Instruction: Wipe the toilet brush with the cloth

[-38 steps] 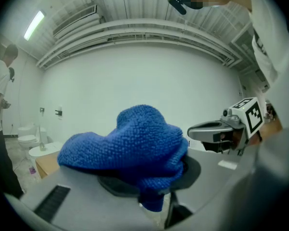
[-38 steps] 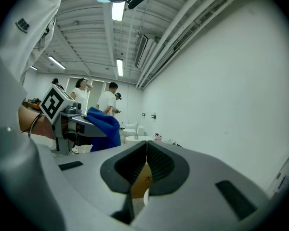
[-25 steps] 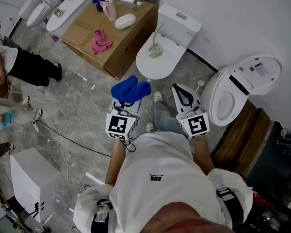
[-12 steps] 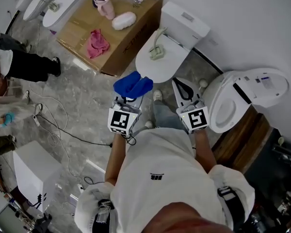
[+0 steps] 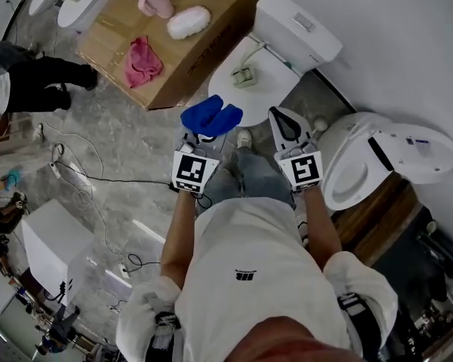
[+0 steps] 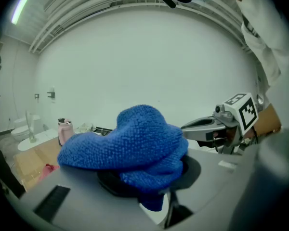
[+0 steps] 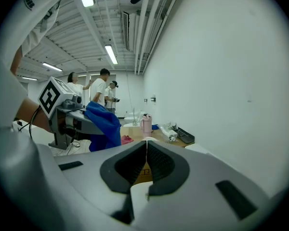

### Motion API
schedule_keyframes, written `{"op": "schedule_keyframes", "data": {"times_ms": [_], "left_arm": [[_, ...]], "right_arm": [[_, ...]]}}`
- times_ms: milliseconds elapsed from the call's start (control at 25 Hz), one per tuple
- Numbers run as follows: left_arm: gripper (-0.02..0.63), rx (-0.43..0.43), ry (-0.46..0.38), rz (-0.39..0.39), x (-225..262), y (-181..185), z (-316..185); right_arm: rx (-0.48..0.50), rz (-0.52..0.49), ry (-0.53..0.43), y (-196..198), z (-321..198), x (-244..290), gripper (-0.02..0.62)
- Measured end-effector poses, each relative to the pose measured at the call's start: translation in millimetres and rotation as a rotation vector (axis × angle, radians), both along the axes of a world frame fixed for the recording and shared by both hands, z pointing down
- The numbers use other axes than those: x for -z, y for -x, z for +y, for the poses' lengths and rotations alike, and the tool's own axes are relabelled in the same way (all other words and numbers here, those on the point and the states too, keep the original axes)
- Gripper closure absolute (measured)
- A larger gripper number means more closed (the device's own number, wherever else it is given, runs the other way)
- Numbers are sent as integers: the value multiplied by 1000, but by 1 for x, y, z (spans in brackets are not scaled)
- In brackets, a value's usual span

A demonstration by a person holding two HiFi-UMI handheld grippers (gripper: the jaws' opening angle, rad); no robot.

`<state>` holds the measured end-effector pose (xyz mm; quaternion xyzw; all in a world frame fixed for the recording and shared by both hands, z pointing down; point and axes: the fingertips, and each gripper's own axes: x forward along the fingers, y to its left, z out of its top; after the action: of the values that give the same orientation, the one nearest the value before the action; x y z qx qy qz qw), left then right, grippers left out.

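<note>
A blue cloth (image 5: 211, 116) hangs bunched from my left gripper (image 5: 203, 132), which is shut on it; in the left gripper view the cloth (image 6: 135, 143) covers the jaws. My right gripper (image 5: 278, 116) is shut with nothing in it, its pads (image 7: 135, 163) pressed together. Both grippers are side by side above the floor, just short of a closed white toilet (image 5: 283, 89). On its lid lies a pale brush-like thing with a curved handle (image 5: 246, 74). Each gripper shows in the other's view: the right gripper (image 6: 202, 125) and the left gripper (image 7: 82, 121) with the cloth (image 7: 105, 125).
A cardboard box (image 5: 200, 55) left of the toilet carries a pink rag (image 5: 140, 60), a pink tumbler (image 5: 155, 0) and a white object (image 5: 189, 22). An open toilet (image 5: 340, 194) stands at the right. Cables (image 5: 83, 194) and a white box (image 5: 49, 251) lie at the left, people beyond.
Both grippers have moved forward and down together, closer to the closed toilet, with the blue cloth still in the left one. The right gripper's jaws have stayed shut.
</note>
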<state>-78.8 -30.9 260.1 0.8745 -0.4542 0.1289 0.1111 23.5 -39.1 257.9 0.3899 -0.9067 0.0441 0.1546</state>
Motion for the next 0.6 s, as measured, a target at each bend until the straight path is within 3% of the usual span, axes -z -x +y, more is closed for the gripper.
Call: {"op": "schedule_keyframes", "data": {"times_ms": [600], "left_arm": [[482,-49,125,-29,-126,-4,-75]], "right_arm": [[1,84,89,8,-70,-131,587]]}}
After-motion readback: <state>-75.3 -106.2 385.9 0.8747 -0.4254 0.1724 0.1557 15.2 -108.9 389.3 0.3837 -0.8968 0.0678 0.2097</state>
